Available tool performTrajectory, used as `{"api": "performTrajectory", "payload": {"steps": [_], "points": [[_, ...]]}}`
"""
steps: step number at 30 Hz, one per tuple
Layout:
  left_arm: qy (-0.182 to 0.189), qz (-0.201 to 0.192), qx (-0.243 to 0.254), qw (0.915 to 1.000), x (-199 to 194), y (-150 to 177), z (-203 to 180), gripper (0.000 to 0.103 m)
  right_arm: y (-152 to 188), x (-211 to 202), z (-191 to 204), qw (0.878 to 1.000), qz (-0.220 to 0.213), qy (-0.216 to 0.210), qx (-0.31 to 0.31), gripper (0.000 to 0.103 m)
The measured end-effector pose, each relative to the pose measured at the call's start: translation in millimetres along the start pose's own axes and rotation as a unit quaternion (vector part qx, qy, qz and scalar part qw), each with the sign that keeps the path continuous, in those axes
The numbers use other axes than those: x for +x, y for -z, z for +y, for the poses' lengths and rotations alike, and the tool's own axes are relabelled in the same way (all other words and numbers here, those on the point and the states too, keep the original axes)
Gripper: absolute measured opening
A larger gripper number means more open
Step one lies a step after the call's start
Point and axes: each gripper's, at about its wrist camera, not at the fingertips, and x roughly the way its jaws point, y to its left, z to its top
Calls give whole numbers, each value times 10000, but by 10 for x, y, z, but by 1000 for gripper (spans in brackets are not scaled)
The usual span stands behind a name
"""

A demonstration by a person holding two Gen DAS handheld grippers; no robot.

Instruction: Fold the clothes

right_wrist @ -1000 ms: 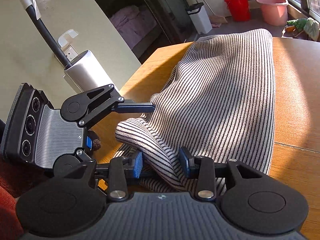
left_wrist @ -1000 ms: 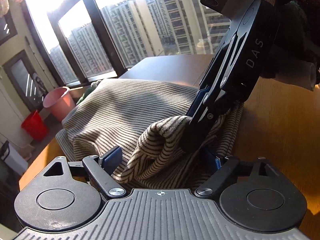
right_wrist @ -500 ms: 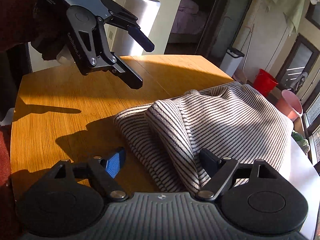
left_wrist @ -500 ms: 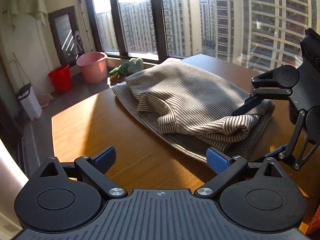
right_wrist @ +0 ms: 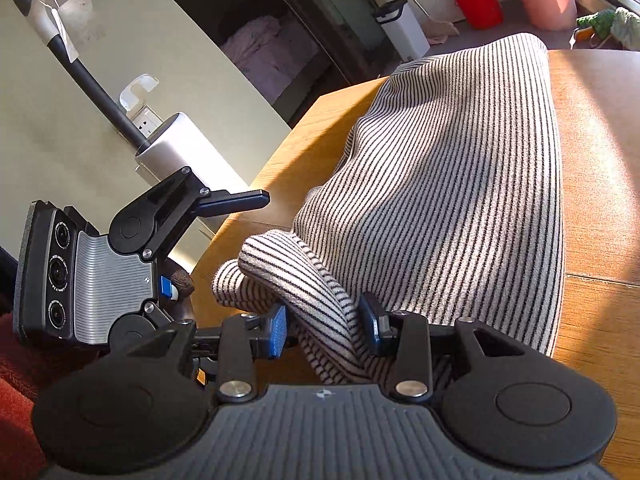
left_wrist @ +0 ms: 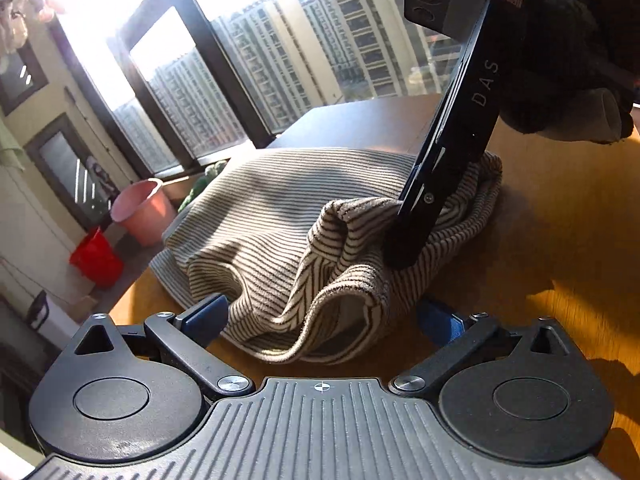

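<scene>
On the wooden table (right_wrist: 600,128) lies the striped sweater (right_wrist: 440,168) — near end bunched, rest flat. Right gripper (right_wrist: 324,326) is clamped on a rolled fold; left gripper (left_wrist: 320,316) gapes wide around the bunched hem, gripping nothing. Judged soft, light, limp knit — best pinched through doubled layers at hem corners.

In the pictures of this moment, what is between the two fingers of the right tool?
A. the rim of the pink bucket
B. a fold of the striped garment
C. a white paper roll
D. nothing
B: in the right wrist view, the right tool has a rolled fold of the striped garment between its blue pads, which press on both sides of it.
</scene>
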Motion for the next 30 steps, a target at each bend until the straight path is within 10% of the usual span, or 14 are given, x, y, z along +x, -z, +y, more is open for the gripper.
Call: {"api": "performTrajectory", "payload": {"steps": [6, 9, 15, 18, 23, 30], "points": [[151, -360, 536, 9978, 205, -114, -244, 94, 74, -72, -8, 9999, 21, 17, -151, 37], [357, -332, 374, 9981, 237, -177, -294, 69, 52, -246, 82, 9974, -33, 426, -577, 37], [669, -258, -596, 9956, 362, -310, -159, 57, 95, -951, 16, 9875, -922, 1246, -295, 55], [1118, -208, -1861, 9759, 470, -363, 44, 54, 299, -1221, -155, 9767, -1415, 1501, 589, 66], [1775, -194, -3479, 9204, 599, -428, 242, 53, 682, -1318, -532, 9440, -2029, 1075, 2369, 71], [1728, -507, -3662, 9129, 485, -509, 112, 45, 724, -773, -863, 8993, -2219, 230, 3761, 76]]}}
